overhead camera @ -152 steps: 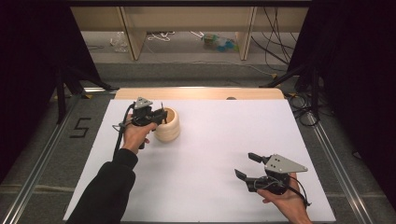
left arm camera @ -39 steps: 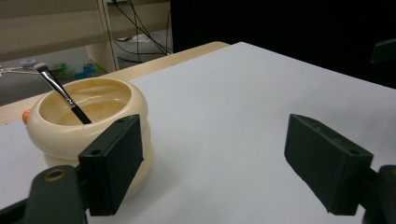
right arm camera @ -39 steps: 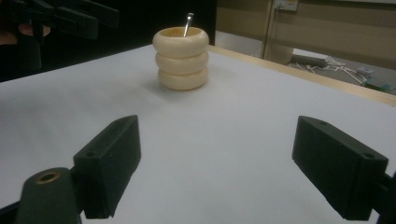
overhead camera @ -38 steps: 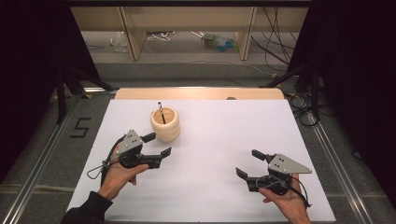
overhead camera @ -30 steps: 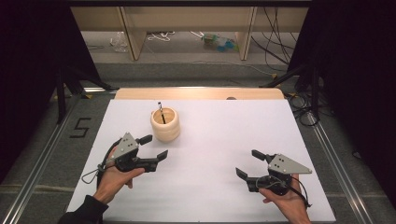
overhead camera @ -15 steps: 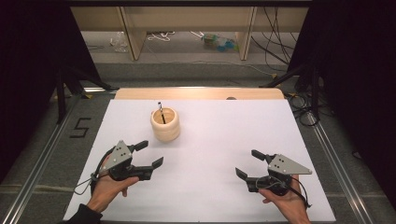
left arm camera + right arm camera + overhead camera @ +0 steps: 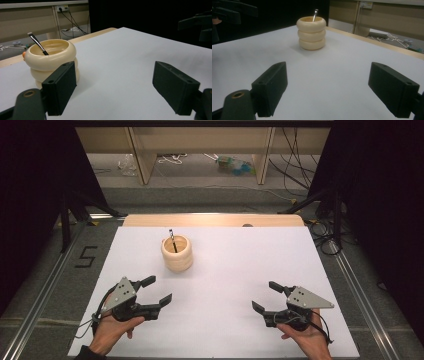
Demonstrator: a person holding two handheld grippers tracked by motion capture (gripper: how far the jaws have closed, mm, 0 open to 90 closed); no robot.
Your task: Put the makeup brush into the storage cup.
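Cream ribbed holder upright on the white tabletop, toward the far half and somewhat to the left. Thin dark-handled brush leaning inside the holder, bristle end up and clear above the rim, handle resting against the inner wall. Seen again from the left gripper view, holder close in, brush slanting up and away over the near rim.

Left gripper near the holder on its near side, low over the tabletop, jaws released and spread wide, nothing between them. Right gripper well apart from the holder, near and to its right, jaws likewise spread and empty, holder far ahead between them.

Judged from here: work on the brush apparently done, with both grippers empty and apart from the holder.

Possible trouble:
- Holder light-looking and tall for its base; a sideways knock from the nearby left gripper or its trailing cable likely to tip it and spill the brush.
- Brush only leaning, not fixed; a jolt to the tabletop near the holder enough to swing it round the rim or flip it out.
- Any new reach for the brush from above risky: slim handle, easy to miss with wide jaws and easy to lever the holder over.
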